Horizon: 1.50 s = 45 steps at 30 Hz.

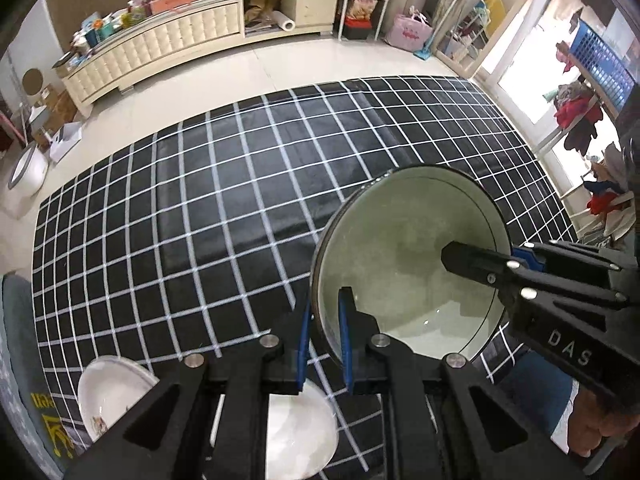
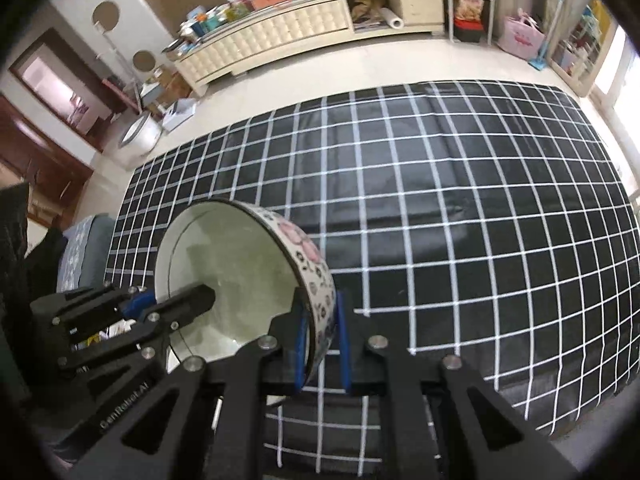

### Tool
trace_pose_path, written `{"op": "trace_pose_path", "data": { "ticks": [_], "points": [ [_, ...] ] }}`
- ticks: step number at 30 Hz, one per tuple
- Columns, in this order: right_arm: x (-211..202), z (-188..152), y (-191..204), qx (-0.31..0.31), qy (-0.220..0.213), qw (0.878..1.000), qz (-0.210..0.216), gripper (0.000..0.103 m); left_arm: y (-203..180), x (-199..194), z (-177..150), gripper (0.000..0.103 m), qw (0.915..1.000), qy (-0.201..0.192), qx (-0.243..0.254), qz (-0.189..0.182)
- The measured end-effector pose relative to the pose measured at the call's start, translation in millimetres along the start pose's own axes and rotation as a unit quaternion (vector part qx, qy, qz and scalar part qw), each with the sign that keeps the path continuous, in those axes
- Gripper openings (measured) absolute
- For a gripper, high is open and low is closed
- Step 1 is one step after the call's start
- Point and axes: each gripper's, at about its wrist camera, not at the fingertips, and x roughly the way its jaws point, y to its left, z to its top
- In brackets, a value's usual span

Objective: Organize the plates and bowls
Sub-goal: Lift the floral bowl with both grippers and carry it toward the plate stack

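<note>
A bowl (image 1: 400, 256) with a pale green inside, dark rim and pink flower pattern outside (image 2: 308, 264) is held up over the black checked cloth by both grippers. My left gripper (image 1: 323, 340) is shut on its left rim wall. My right gripper (image 2: 322, 336) is shut on its right rim wall, and its black finger shows inside the bowl in the left wrist view (image 1: 472, 260). Two white plates (image 1: 112, 392) (image 1: 300, 432) lie on the cloth below the left gripper, partly hidden by it.
The black cloth with white grid lines (image 2: 460, 220) covers a large low surface. A cream TV cabinet (image 1: 168, 44) with clutter stands across the floor. A grey patterned cushion (image 1: 20, 360) lies at the cloth's left edge.
</note>
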Motion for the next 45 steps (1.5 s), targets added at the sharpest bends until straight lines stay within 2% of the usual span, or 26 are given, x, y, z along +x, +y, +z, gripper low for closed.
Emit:
{"op": "trace_pose_path", "data": {
  "ticks": [14,21,28,41,45],
  "points": [
    [15.1,-38.1,61.0,-0.030,0.025,0.999,0.007,0.017,46.7,-29.8,-61.6,0.011,0.9996,-0.001,-0.022,0.019],
    [35.2,-55.8,80.0,-0.043,0.048,0.998,-0.002,0.017,62.4,-20.3,-94.1,0.011,0.9992,0.014,-0.031,0.022],
    [61.3,-73.8,85.3,-0.034,0.082,0.996,0.011,0.017,78.3,-4.3,-124.4,0.011,0.9984,0.030,-0.039,0.027],
    [71.3,-76.6,93.8,-0.042,0.088,0.995,-0.017,0.017,91.8,17.3,-143.6,0.011,0.9978,0.044,-0.046,0.019],
    [71.9,-78.3,100.7,-0.064,0.085,0.993,-0.041,0.017,95.3,21.9,-148.0,0.013,0.9976,0.036,-0.033,0.048]
  ]
}}
